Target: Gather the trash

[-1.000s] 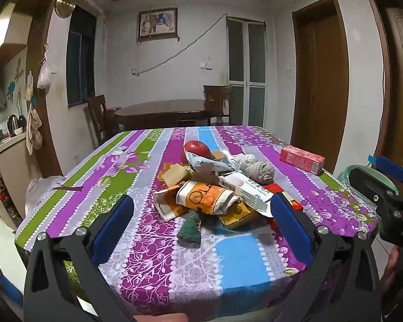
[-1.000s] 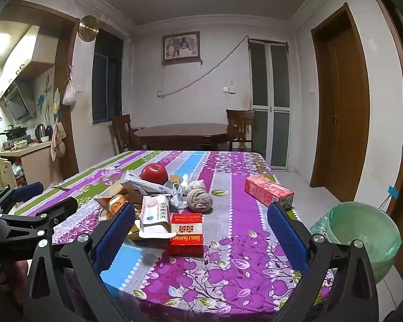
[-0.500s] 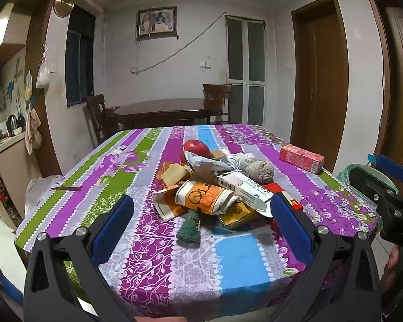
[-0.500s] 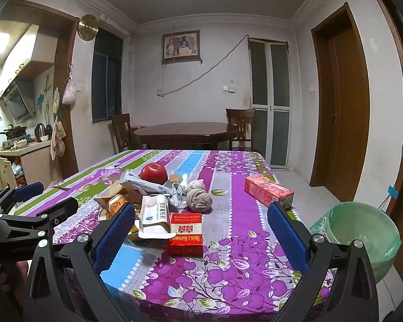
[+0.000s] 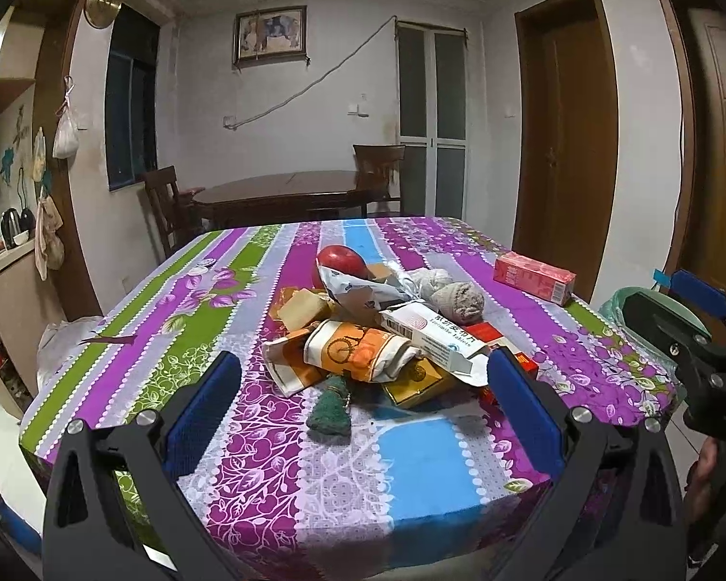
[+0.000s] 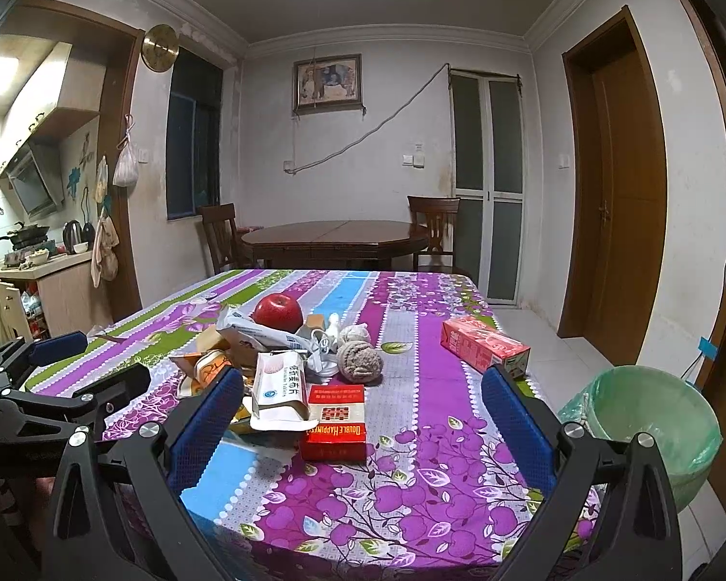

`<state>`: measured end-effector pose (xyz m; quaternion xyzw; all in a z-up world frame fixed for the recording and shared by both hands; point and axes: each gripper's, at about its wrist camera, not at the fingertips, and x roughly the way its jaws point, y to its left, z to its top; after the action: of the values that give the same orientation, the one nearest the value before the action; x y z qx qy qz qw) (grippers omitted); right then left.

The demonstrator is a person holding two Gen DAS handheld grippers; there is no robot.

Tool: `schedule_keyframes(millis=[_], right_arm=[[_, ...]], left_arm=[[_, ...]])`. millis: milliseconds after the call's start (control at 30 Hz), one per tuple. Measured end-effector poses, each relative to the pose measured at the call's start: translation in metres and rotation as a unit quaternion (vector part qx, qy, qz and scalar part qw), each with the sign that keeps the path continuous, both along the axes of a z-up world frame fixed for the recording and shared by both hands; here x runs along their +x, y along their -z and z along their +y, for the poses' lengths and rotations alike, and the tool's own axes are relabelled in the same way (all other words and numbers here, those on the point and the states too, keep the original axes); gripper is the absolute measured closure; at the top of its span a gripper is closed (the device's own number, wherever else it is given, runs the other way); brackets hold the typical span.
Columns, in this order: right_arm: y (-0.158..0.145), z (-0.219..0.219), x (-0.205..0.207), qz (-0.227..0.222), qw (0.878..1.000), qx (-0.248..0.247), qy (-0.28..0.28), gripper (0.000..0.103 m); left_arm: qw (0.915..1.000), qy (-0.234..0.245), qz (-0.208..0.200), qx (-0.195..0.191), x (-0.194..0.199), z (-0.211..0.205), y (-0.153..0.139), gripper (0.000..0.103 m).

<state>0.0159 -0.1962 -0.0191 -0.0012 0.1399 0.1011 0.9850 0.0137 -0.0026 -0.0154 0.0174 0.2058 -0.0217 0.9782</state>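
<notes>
**Trash Pile Not Touched Yet**

The job looked like it had not started. All the trash sat in one heap on the table (image 6: 460,498) with the purple flower cloth. The green-lined bin (image 6: 653,426) stood on the floor just past the table's right corner, and nothing could be seen inside it.

The left gripper (image 5: 363,402) was spread wide and held nothing. It hung over the table's near edge, with the heap in front of it. The right gripper (image 6: 363,416) was spread wide too, with nothing in it, and pointed at the heap from the bin's side.

At the front of the heap lay a red box (image 6: 336,423) that said "DOUBLE HAPPINESS". A white box (image 6: 278,387) leaned on it. It had blue Chinese words and the word "Tablets", but the first word was too small to read. Behind the heap sat a red apple (image 6: 278,312). A pink carton (image 6: 484,351) lay alone, between the heap and the bin. Its writing was too small to read.

Every piece looked left to be picked up and dropped in the bin.
</notes>
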Motion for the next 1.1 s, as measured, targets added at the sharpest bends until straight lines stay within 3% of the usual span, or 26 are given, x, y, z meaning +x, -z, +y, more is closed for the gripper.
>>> schedule_keyframes(millis=[500,1100], right_arm=[[0.0,0.001,0.002,0.0,1.0,-0.001,0.0,0.005],[-0.003,0.001,0.004,0.014,1.0,0.002,-0.009,0.005]], left_arm=[[0.9998,-0.011,0.011,-0.011,0.005,0.008,0.004,0.005],[0.9998,-0.009,0.019,0.008,0.008,0.006,0.011,0.005]])
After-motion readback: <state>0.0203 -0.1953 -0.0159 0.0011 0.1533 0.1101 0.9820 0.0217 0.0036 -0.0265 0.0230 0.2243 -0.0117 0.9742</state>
